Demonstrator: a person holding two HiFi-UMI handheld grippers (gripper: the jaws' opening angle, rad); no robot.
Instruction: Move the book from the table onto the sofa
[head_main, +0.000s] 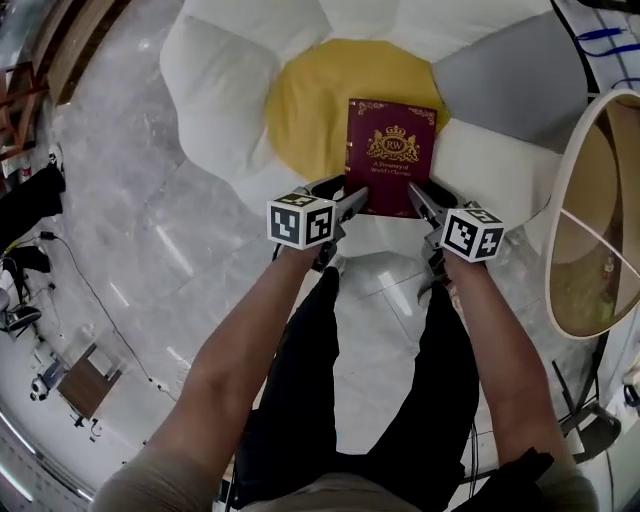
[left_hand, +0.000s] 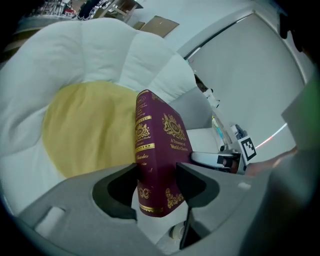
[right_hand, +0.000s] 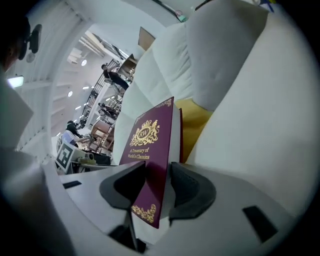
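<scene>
The left tongs (head_main: 347, 204) and right tongs (head_main: 422, 204) each clamped a near corner of the maroon book (head_main: 388, 155). Its gilt "RW" crest and "A Treasury of World's Classics" faced up, over the flower-shaped sofa (head_main: 220, 90) and its yellow centre.

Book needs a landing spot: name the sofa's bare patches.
Bare: yellow round centre cushion left of the maroon hardcover book, white petal cushions around it, grey petal. Crowded: near edge, where left gripper and right gripper clamp it.

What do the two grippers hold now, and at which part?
The burgundy book: left gripper clamps its near spine-side corner, right gripper its near corner on the opposite side.
</scene>
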